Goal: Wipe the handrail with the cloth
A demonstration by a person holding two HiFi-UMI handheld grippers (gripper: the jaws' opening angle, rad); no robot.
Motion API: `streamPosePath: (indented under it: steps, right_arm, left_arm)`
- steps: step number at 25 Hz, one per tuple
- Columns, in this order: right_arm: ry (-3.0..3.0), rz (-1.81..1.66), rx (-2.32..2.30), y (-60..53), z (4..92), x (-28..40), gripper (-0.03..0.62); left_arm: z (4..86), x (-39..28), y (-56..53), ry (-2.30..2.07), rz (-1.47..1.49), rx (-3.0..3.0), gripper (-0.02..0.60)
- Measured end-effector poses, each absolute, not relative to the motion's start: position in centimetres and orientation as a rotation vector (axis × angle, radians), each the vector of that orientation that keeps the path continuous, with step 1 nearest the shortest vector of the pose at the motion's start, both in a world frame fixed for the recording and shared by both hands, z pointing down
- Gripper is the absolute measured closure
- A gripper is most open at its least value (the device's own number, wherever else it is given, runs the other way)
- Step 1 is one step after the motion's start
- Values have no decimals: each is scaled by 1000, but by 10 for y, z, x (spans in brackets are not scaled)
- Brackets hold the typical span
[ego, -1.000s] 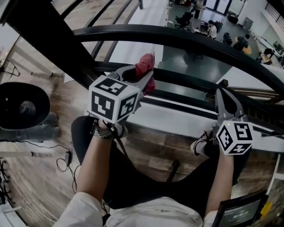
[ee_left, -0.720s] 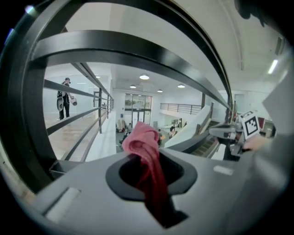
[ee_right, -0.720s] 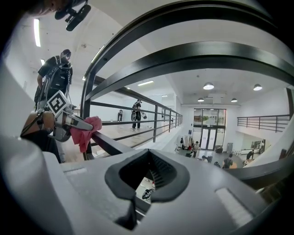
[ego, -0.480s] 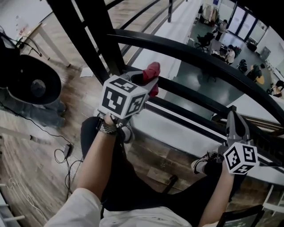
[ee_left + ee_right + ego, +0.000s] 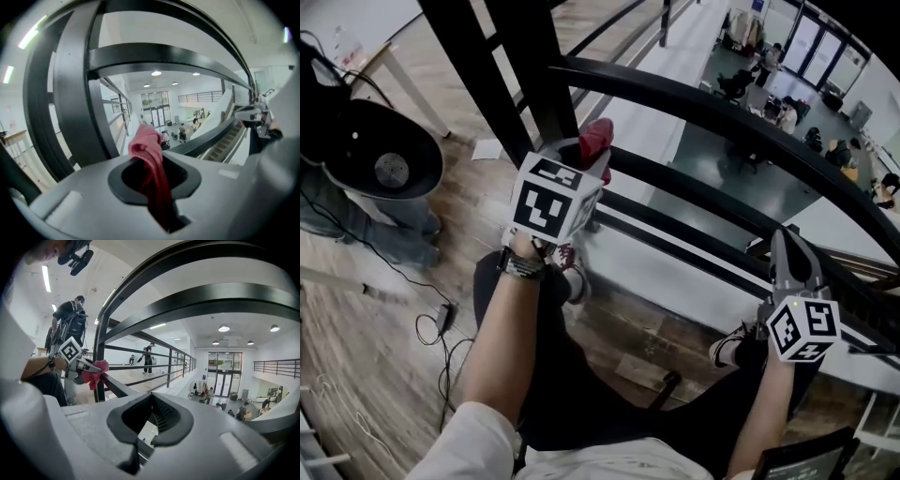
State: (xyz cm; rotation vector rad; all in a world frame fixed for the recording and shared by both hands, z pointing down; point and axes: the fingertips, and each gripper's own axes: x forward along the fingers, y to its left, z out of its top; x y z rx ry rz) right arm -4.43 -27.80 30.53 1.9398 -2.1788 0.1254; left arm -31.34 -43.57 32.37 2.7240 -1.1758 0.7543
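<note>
The red cloth [image 5: 598, 137] is pinched in the left gripper [image 5: 581, 155], and the jaws are squeezed tight on it. The cloth is up beside the black post [image 5: 502, 66]. It is under the top handrail [image 5: 722, 117] and close to a lower bar [image 5: 694, 192]. The right gripper [image 5: 787, 242] is far off to the side by the bars, with its jaws pressed together and nothing in them.

- We find no words, numbers or brand names that we can read in any view.
- The cube [image 5: 555, 199] on the left tongs [image 5: 592, 148] and the cube [image 5: 803, 328] on the right tongs [image 5: 787, 246] carry only black-and-white square patterns, no letters.
- The dark screen [image 5: 802, 457] at the lower right is too dim and small for us to read.
</note>
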Motion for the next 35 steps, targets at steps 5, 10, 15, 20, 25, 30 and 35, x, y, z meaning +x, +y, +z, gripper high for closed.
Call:
streamPosePath:
  steps: [5, 10, 15, 20, 25, 30, 35]
  right_arm:
    - [-2179, 110, 1897, -286, 318, -56, 592]
    - [-2173, 91, 1887, -293, 319, -64, 592]
    - [-2178, 64, 1859, -291, 323, -70, 592]
    - [-2179, 47, 1815, -293, 327, -81, 592]
    - [-2212, 32, 1740, -299, 336, -104, 592]
    - [-2232, 11, 1676, -299, 342, -119, 592]
    - [-2233, 18, 1670, -304, 352, -123, 592]
  left_arm:
    - [333, -334, -442, -1351, 800, 2737, 512]
    - [343, -346, -438, -1515, 869, 2790, 509]
    - [339, -359, -434, -1602, 712, 2773, 509]
    - [329, -385, -441, -1703, 623, 2686, 509]
    - [290, -401, -446, -1857, 358, 2764, 509]
    - [229, -400, -439, -1972, -8, 2854, 511]
    - [188, -399, -448, -2026, -182, 2796, 511]
